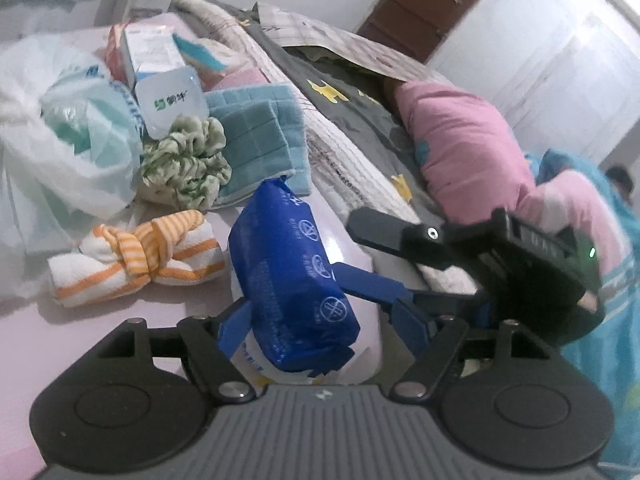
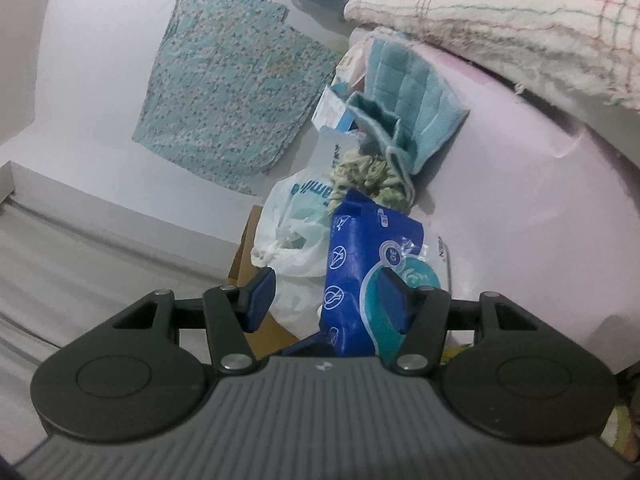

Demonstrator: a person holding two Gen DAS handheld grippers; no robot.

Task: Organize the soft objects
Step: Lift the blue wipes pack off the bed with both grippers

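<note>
Pink tabletop (image 1: 60, 340) with a bed piled with bedding right beside it.

- Left gripper (image 1: 320, 316): fingers apart. Blue wipes pack (image 1: 288, 280) stands between them, at the table's edge. The pack's lower left corner overlaps the left finger; the right finger sits clear of the pack with a visible gap. No clamp.
- Right gripper (image 2: 328, 292): fingers apart too. The same pack is between them and lies against the right finger; the left finger is off it, with the white bag showing through the gap. In the left wrist view, one blue finger of this gripper touches the pack's right side.
- Can't tell whether the pack's weight is on the table or on the fingers.

Outward from the pack:
- knotted orange-striped towel (image 1: 136, 260) just left of it, flat on the table
- green ruffled cloth (image 1: 184, 168) behind that, touching the folded teal towel (image 1: 256, 128)
- white plastic bag (image 1: 68, 152) at far left
- small white packet with a green logo (image 1: 172, 100), propped against some cartons (image 1: 152, 56) at the back

On the bed: a quilted blanket (image 1: 348, 160) and a pink pillow (image 1: 460, 140).
</note>
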